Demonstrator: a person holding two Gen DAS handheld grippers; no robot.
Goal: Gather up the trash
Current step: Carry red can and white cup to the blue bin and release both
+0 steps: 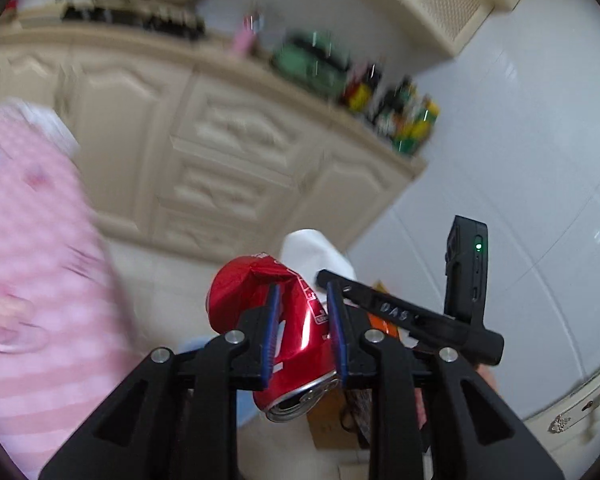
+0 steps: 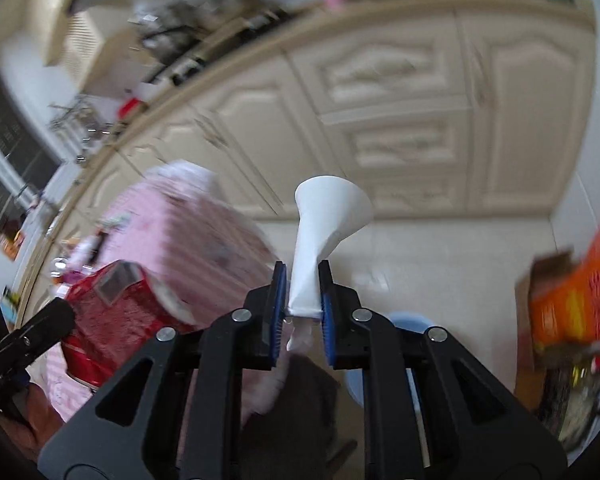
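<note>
My left gripper (image 1: 303, 300) is shut on a crushed red soda can (image 1: 260, 304), its silver end pointing down toward the camera. The can also shows at the left of the right wrist view (image 2: 116, 312). My right gripper (image 2: 302, 280) is shut on a squashed white paper cup (image 2: 328, 216), pinched at its narrow end with the wide mouth pointing away. The cup shows behind the can in the left wrist view (image 1: 316, 252). Both grippers are held in the air, close together.
Cream kitchen cabinets (image 1: 204, 148) with a cluttered counter (image 1: 324, 68) stand ahead, white tiled wall (image 1: 520, 140) beside them. A person in pink checked clothing (image 1: 32, 264) is at the left. An orange box (image 2: 580, 292) and brown cardboard sit at right. Pale floor (image 2: 440, 256) lies below.
</note>
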